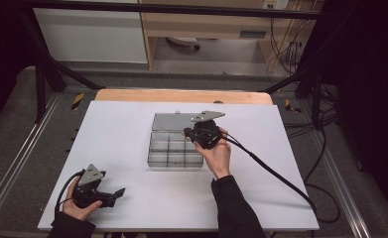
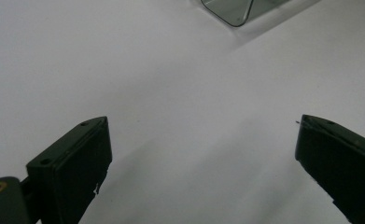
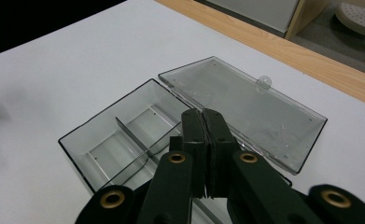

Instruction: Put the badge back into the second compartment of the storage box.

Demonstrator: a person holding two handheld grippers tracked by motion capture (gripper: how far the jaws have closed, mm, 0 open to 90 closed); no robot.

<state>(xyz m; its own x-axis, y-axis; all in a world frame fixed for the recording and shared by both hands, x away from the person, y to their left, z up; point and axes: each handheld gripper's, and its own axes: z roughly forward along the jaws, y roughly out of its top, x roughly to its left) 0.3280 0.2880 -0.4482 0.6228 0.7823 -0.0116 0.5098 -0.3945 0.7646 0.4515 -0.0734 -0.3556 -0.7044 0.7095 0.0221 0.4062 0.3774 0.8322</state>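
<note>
The right claw [image 3: 203, 140], pressed closed on nothing, hovers over the open, empty compartment box [image 3: 124, 135].

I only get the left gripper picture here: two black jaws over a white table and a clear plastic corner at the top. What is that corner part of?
Observer: A clear compartment box, divided into small sections, standing mid-table.
Operator: Is it open or closed?
Observer: Open. Its lid lies flat behind it, with a small tab on the far edge.
Operator: Where is the other hand?
Observer: The right gripper hangs over the box near the hinge, its jaws pressed together with nothing between them.
Operator: Anything inside the box?
Observer: The sections seen in the right gripper view look empty.
</note>
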